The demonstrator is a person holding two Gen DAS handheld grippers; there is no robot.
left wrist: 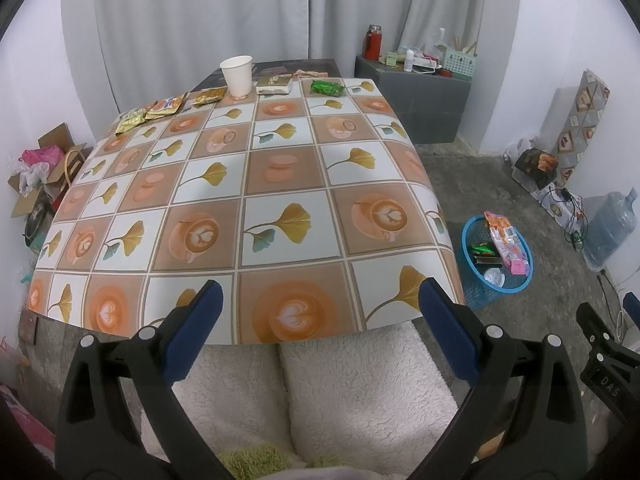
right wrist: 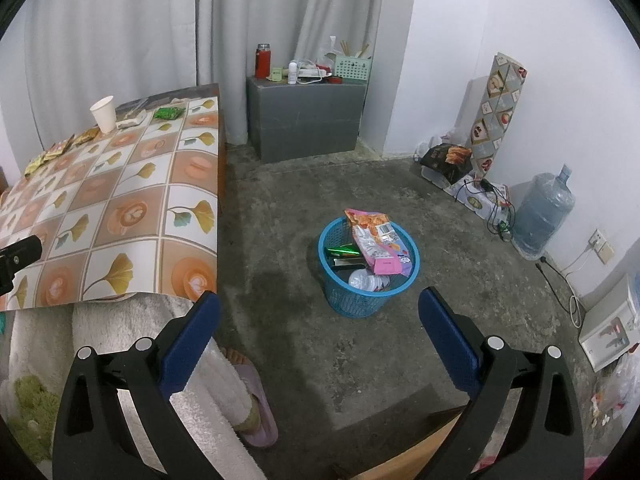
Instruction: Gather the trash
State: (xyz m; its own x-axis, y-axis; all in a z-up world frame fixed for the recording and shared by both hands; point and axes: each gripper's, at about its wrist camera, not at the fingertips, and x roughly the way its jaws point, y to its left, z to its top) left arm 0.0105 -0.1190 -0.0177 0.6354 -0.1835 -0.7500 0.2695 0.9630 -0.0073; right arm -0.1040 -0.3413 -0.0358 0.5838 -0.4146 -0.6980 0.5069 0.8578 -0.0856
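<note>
Blue basket [right wrist: 368, 276] on the floor, already half full of wrappers and a crushed bottle

Left gripper [left wrist: 320, 300] hangs wide open over the near edge of the table [left wrist: 280, 184]; right gripper [right wrist: 320, 312] gapes wide too, gripping nothing, basket just past it. Paper cup [left wrist: 237, 75], green packet [left wrist: 327, 88] and gold wrappers [left wrist: 160, 110] line the table's far edge.

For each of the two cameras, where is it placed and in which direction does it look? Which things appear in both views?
Left wrist: sits on the left gripper, open, facing across the table toward the paper cup; the person's fleece-covered legs show below.
Right wrist: sits on the right gripper, open, facing down at the floor and the blue basket; one leg and a slippered foot show.
Shared: table, cup, basket, grey cabinet, water jug.
</note>
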